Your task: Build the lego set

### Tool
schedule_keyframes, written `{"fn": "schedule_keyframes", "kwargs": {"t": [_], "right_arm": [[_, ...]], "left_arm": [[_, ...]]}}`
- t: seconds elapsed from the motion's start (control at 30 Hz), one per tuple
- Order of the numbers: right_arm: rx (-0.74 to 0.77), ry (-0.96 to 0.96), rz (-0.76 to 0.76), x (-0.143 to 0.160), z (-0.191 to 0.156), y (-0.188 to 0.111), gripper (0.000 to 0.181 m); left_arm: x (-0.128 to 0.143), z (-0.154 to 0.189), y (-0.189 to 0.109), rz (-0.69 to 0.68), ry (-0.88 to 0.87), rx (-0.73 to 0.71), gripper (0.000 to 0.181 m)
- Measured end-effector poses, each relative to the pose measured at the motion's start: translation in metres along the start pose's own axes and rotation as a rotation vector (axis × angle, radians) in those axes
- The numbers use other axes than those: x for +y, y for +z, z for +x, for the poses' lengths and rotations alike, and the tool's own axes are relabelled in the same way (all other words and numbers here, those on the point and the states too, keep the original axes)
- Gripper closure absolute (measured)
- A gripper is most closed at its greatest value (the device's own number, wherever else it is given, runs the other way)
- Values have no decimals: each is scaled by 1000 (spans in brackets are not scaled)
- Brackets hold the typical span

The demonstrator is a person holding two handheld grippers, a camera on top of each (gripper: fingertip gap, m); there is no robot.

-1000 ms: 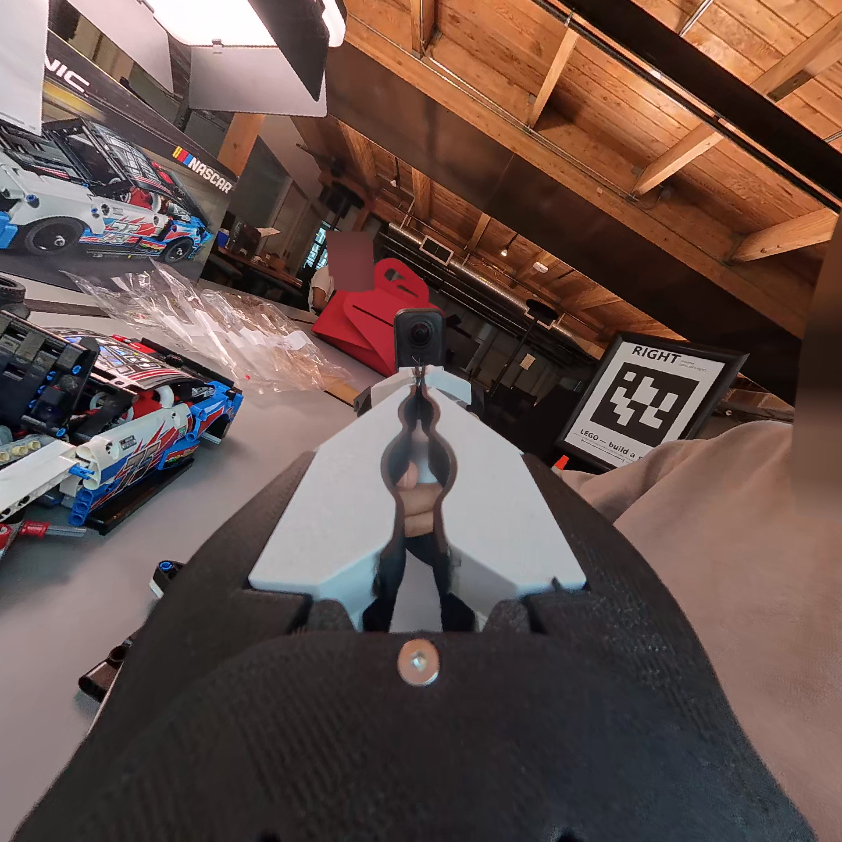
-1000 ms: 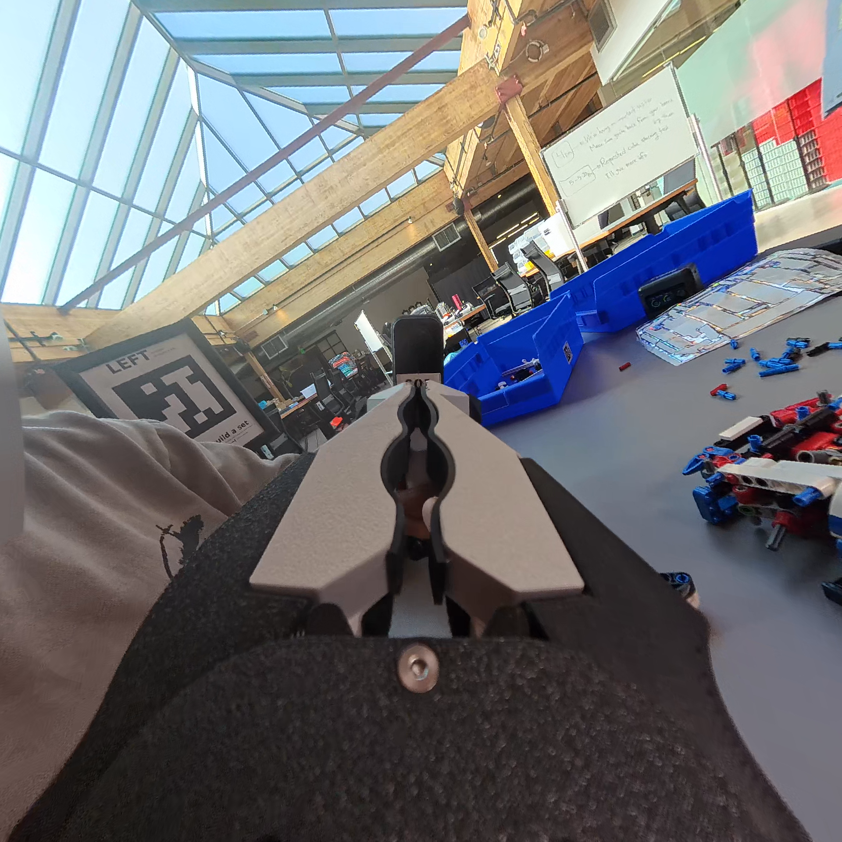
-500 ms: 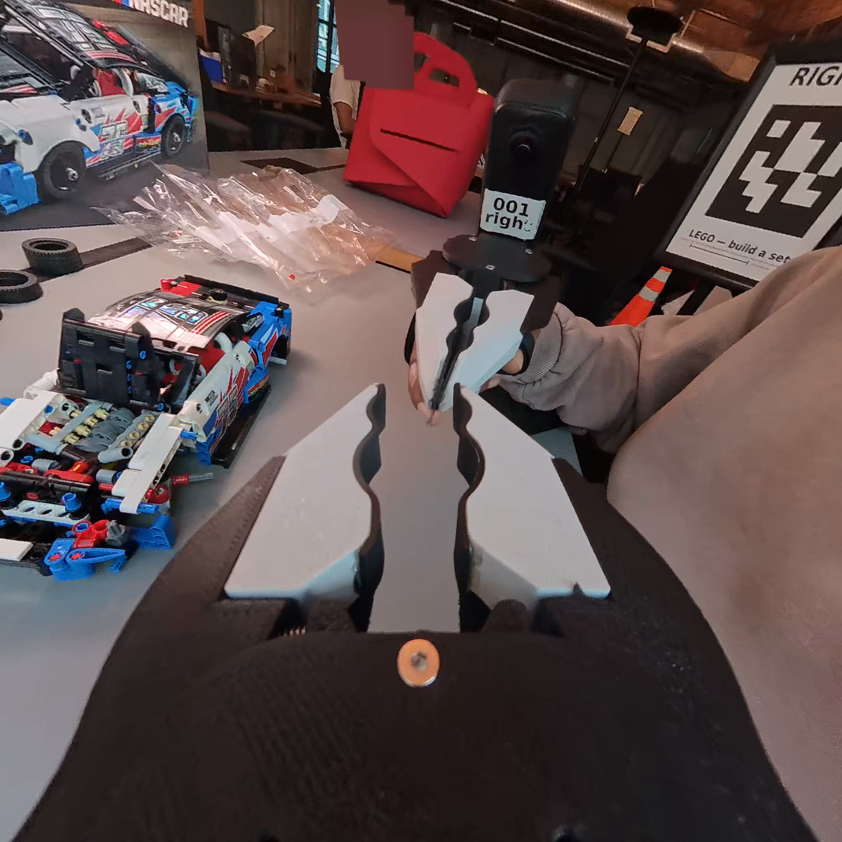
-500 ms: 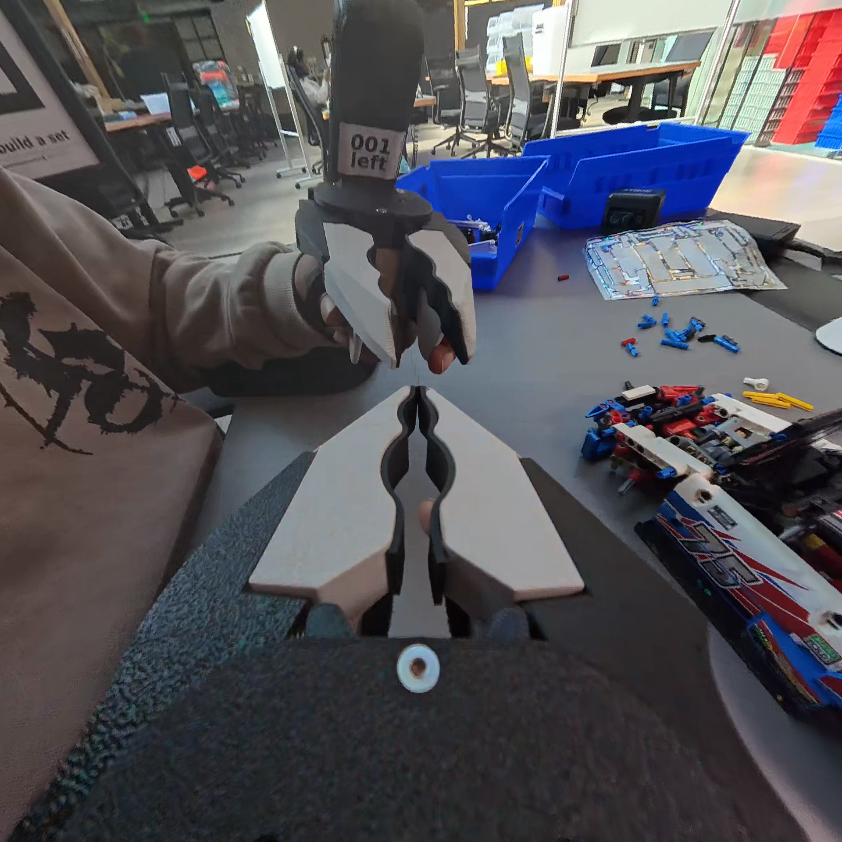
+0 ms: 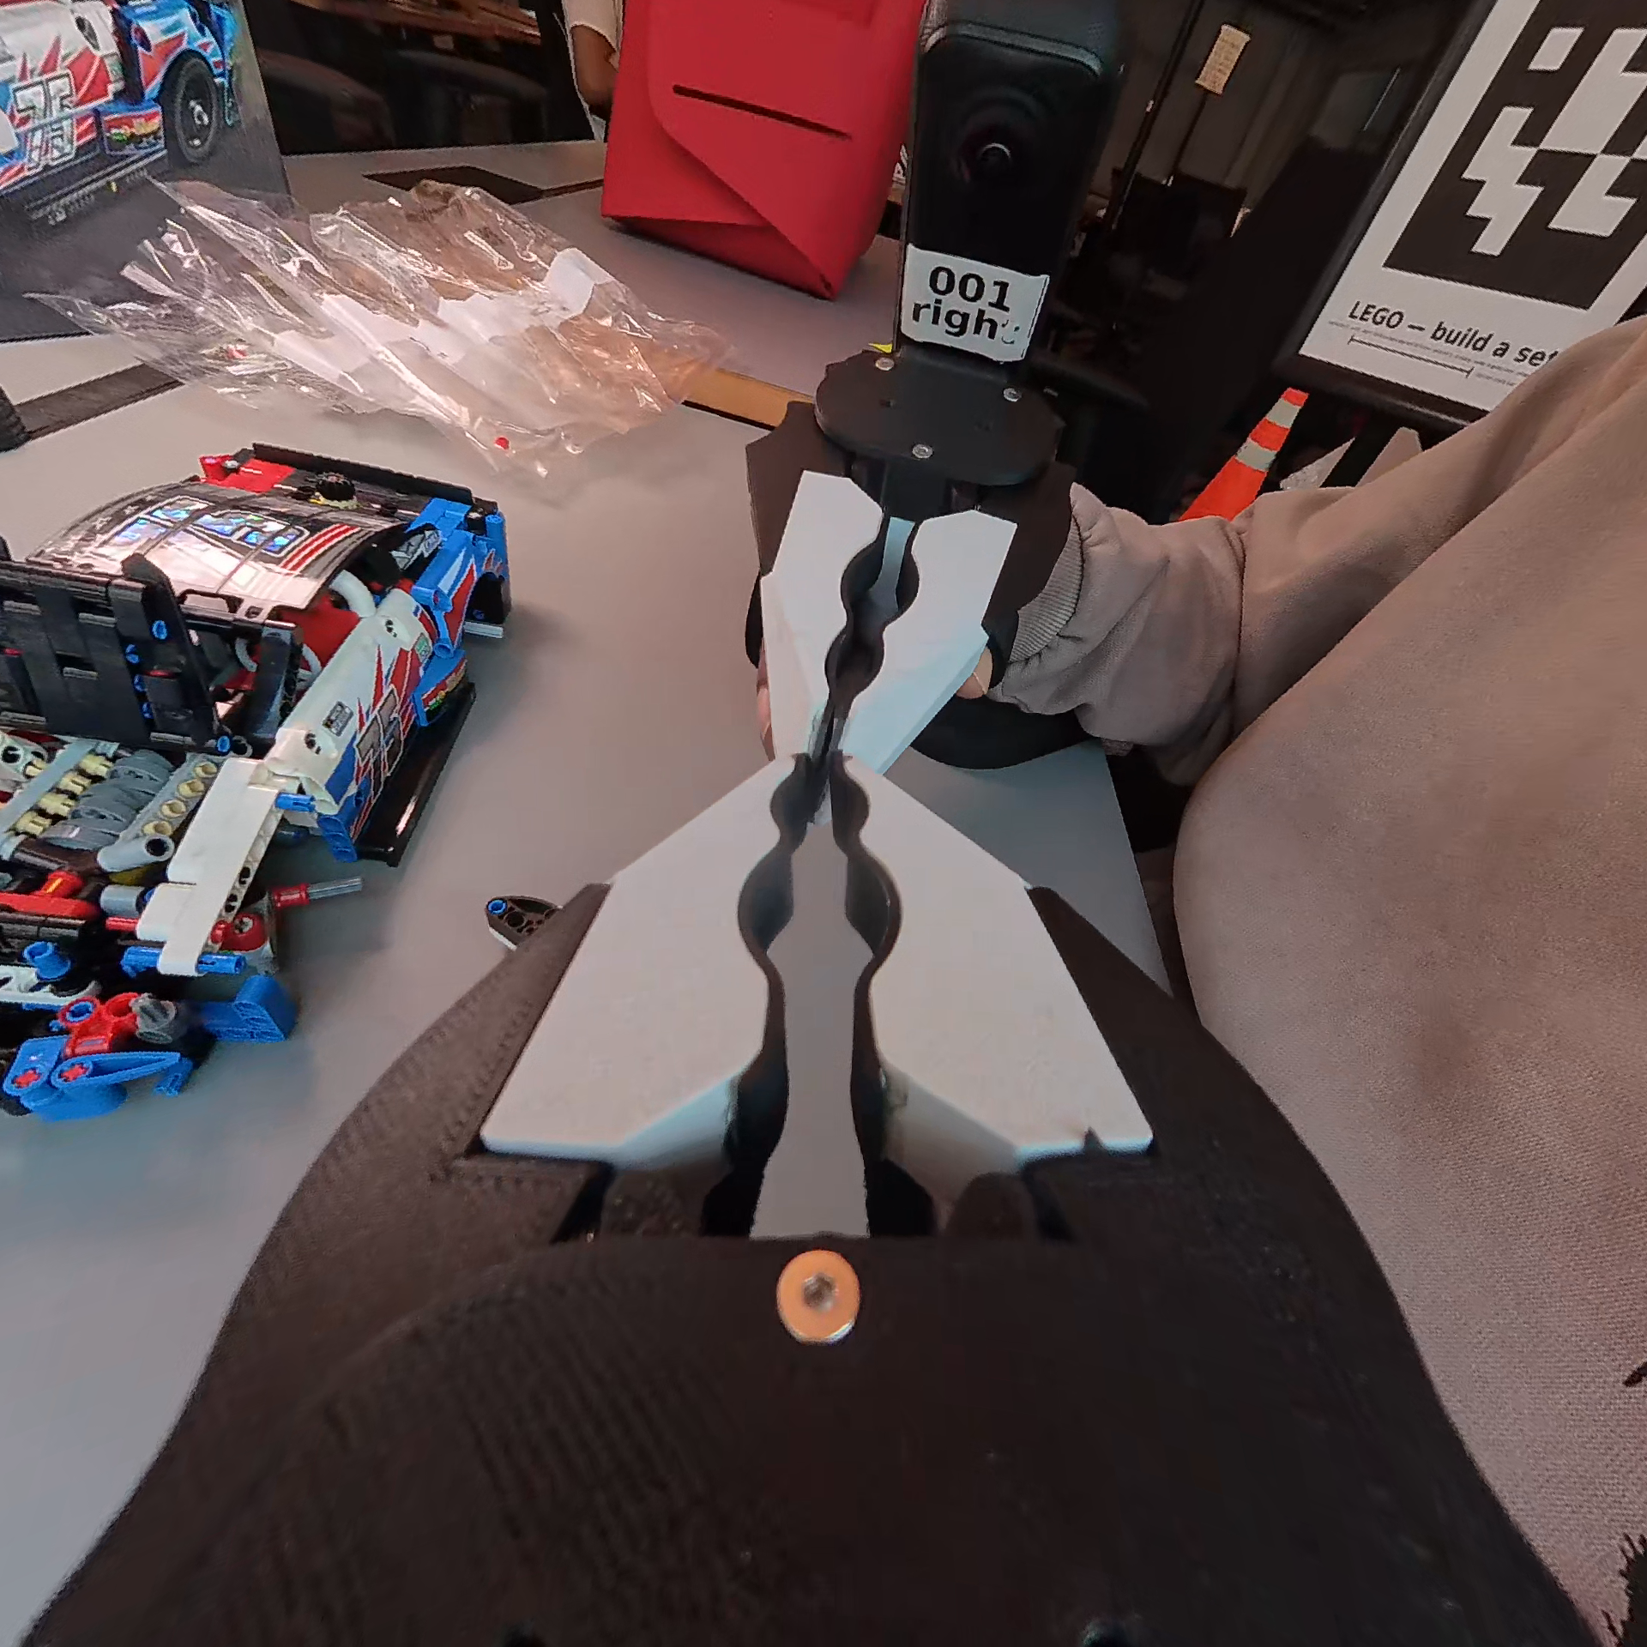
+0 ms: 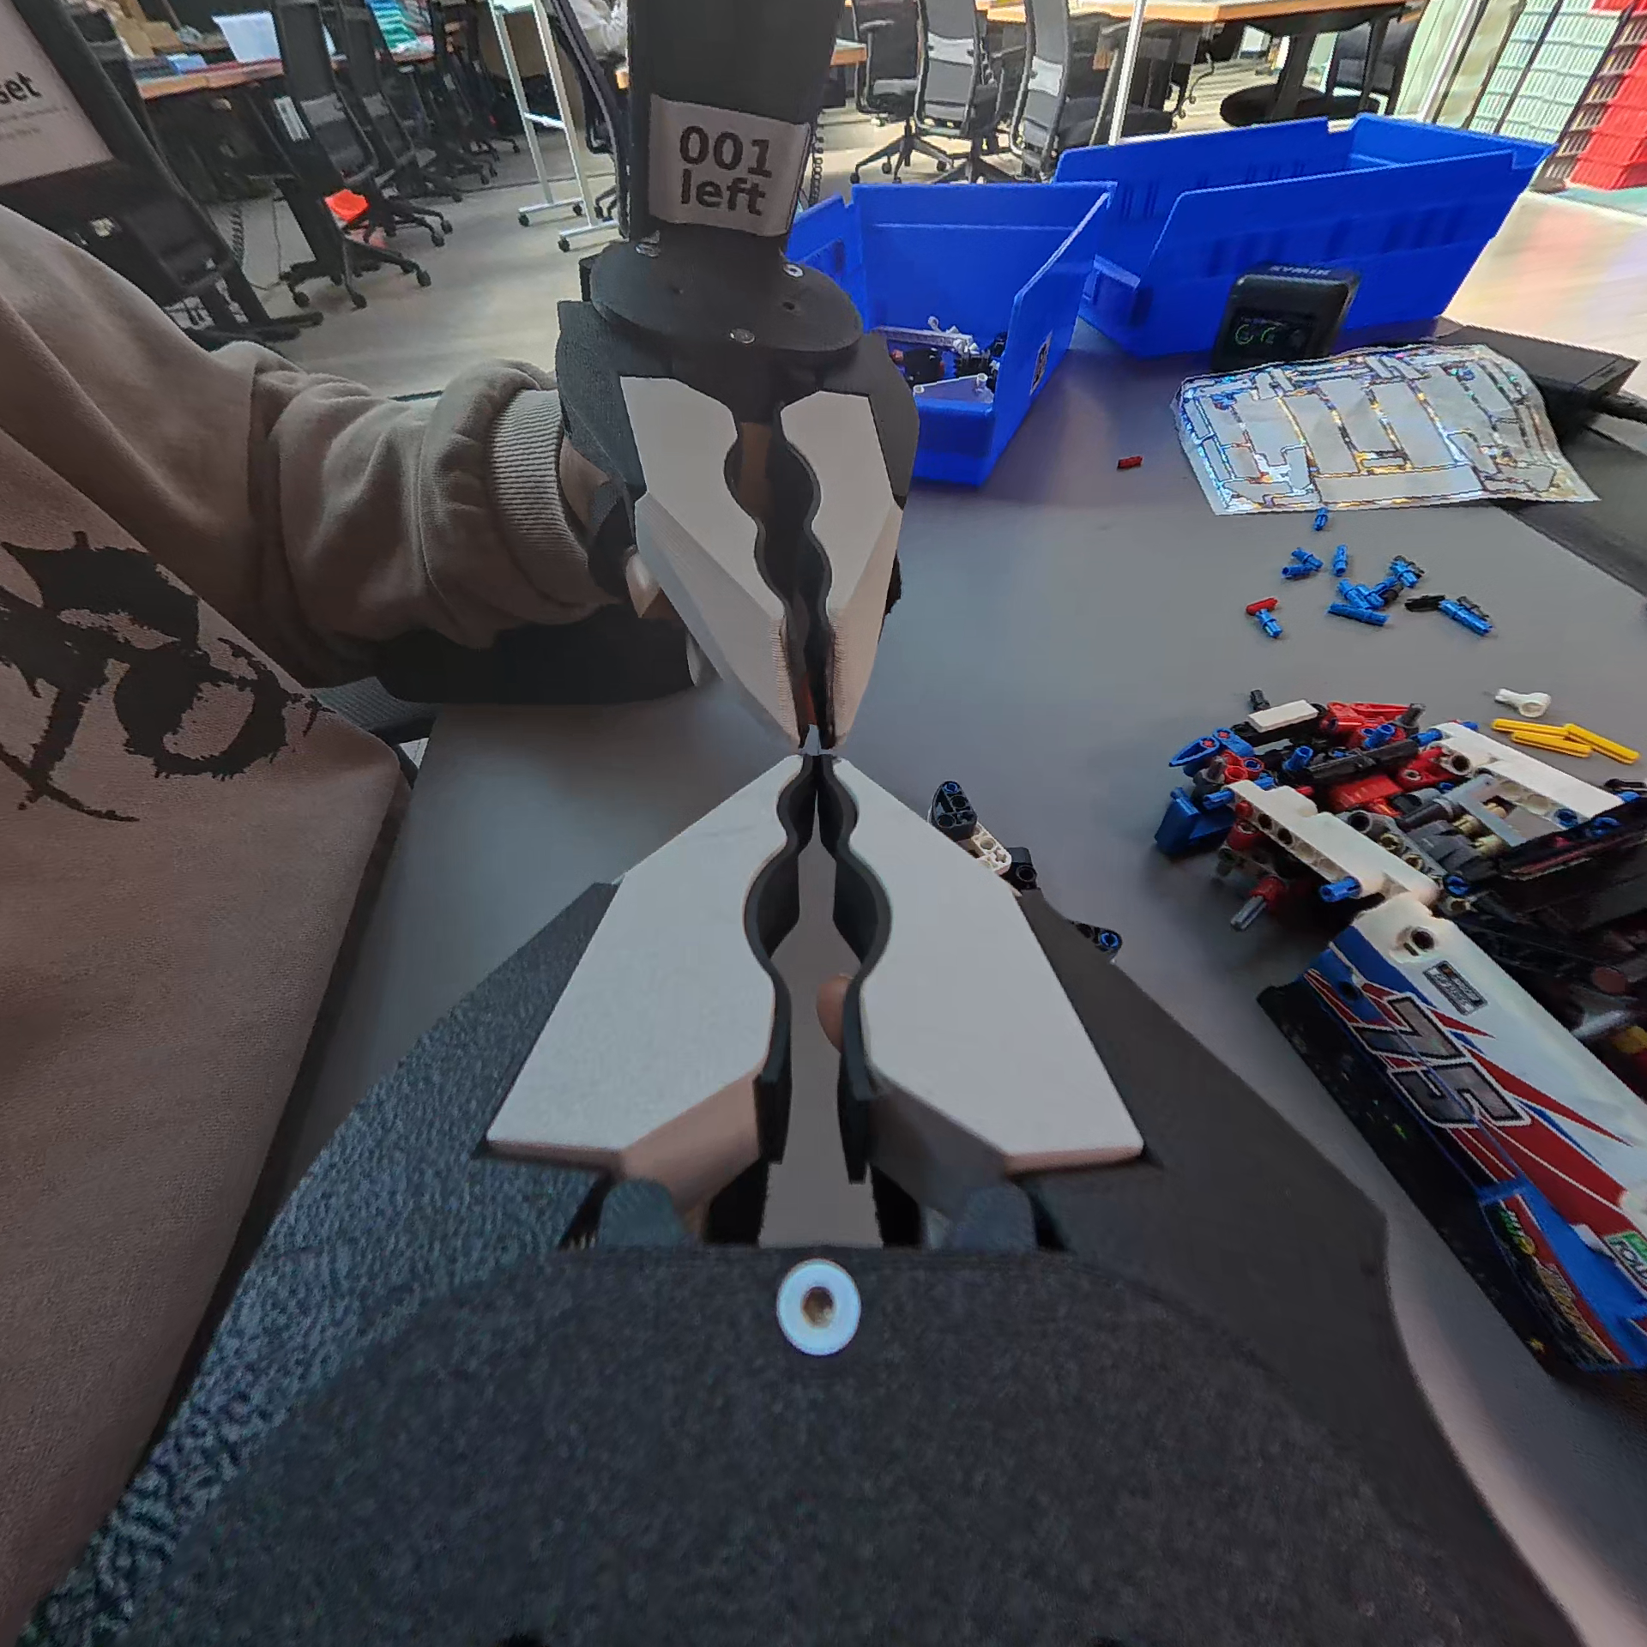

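- Left gripper (image 5: 813, 784): lower centre of the left wrist view, fingers drawn together at the tips with only a thin gap behind them. Whether a small part sits between the tips cannot be told.
- Right gripper (image 6: 815, 766): lower centre of the right wrist view, fingers pressed together at the tips. Any held part is too small to confirm.
- Relation: the two grippers meet tip to tip at mid-frame in both views, above the grey table (image 5: 624, 677).
- Lego car (image 5: 223, 677): partly built, white, blue and red with a black rear section; left side of the left wrist view, well apart from the grippers. In the right wrist view it lies at the right edge.
- Loose blue pins (image 6: 1364, 593): scattered at the upper right of the right wrist view, near a sticker sheet (image 6: 1372, 437).
- Blue bins (image 6: 980, 267): top centre to right, behind the pins.
- Clear plastic bags (image 5: 401, 312): upper left of the left wrist view, beside a red bag (image 5: 757, 134).
- Beige sleeves of the person frame both views.
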State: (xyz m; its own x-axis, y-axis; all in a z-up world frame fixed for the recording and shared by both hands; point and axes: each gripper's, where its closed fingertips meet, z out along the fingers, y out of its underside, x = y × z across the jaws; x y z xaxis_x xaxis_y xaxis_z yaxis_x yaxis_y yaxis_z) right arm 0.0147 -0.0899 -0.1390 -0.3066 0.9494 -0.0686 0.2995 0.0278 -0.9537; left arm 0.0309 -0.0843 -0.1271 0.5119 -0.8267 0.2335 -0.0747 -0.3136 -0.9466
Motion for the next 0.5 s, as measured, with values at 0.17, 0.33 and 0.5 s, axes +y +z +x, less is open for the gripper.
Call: {"fn": "schedule_keyframes", "kwargs": {"t": [0.17,0.33,0.5], "right_arm": [[-7,6,12,-2,-1,0,181],[-17,46,189,-28,-1,-9,173],[-23,95,363,-52,-1,-20,159]], "left_arm": [[-2,1,0,10,-8,11,181],[-26,5,-7,199,-152,95,181],[-53,7,-19,464,-360,229,181]]}}
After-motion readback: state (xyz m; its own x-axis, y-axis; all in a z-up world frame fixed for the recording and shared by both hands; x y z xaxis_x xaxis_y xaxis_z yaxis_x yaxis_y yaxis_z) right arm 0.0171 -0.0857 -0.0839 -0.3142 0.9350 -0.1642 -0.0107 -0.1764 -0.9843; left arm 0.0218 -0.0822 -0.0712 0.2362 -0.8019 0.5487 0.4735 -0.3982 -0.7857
